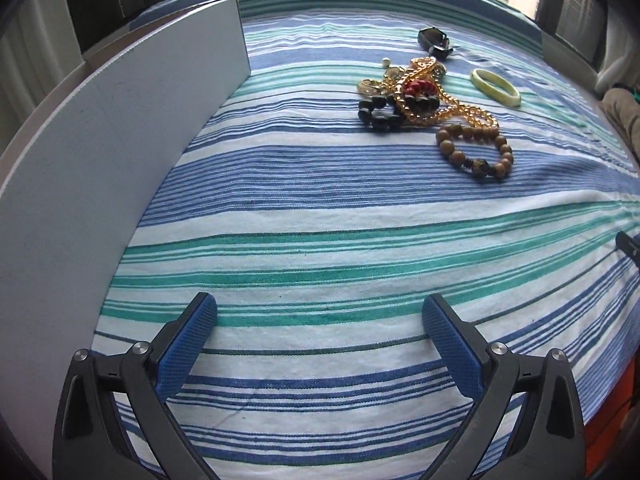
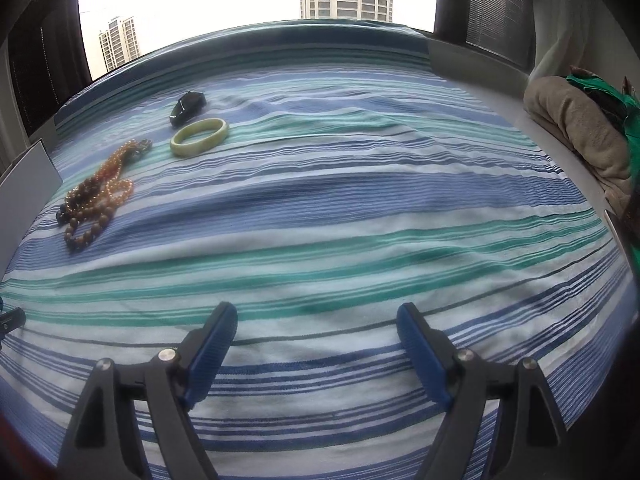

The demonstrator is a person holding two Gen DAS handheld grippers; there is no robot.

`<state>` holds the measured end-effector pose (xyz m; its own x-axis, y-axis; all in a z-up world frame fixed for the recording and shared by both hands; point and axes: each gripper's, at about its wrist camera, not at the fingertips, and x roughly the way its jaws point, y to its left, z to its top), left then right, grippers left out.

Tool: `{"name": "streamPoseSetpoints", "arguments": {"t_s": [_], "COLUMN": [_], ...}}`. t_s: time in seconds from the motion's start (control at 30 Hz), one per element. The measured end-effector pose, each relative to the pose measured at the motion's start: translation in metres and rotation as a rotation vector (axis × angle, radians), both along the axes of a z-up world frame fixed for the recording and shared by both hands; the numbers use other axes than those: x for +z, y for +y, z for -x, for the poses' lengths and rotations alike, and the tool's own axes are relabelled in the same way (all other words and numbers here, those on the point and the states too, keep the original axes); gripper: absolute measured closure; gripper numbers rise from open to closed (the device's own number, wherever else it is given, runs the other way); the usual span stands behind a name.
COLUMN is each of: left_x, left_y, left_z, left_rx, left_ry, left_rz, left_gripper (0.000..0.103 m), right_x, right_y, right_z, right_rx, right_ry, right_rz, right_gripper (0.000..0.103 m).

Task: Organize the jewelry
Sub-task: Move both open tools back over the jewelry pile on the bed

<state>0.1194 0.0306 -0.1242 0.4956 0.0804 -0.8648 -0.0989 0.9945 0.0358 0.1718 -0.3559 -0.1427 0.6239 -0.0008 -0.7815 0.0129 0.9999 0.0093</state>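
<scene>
A heap of jewelry lies on a striped cloth (image 1: 320, 208): a brown wooden bead bracelet (image 1: 476, 150), a gold chain (image 1: 424, 80), a black bead bracelet (image 1: 378, 114), red beads (image 1: 418, 88), a pale green bangle (image 1: 495, 86) and a dark watch-like piece (image 1: 434, 42). In the right wrist view the bangle (image 2: 199, 137), the dark piece (image 2: 187, 108) and the bead strands (image 2: 96, 196) lie at the far left. My left gripper (image 1: 320, 316) is open and empty, well short of the heap. My right gripper (image 2: 316, 320) is open and empty over bare cloth.
A white box wall (image 1: 120, 152) stands upright along the cloth's left edge. Folded beige and green fabric (image 2: 580, 128) lies at the far right. Windows with dark frames stand behind the surface.
</scene>
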Motion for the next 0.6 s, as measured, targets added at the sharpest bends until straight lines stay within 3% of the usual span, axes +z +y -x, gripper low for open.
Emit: {"name": "streamPoseSetpoints", "arguments": {"t_s": [0.6], "left_x": [-0.0012], "left_y": [0.0010], "left_z": [-0.0019], "left_rx": [-0.009], "left_ry": [0.022], "left_rz": [0.033], "left_gripper": [0.000], "right_x": [-0.0085], "right_y": [0.0020], "right_z": [0.0052], "right_rx": [0.002], "right_ry": [-0.011], "right_rz": [0.023], "right_gripper": [0.012]}}
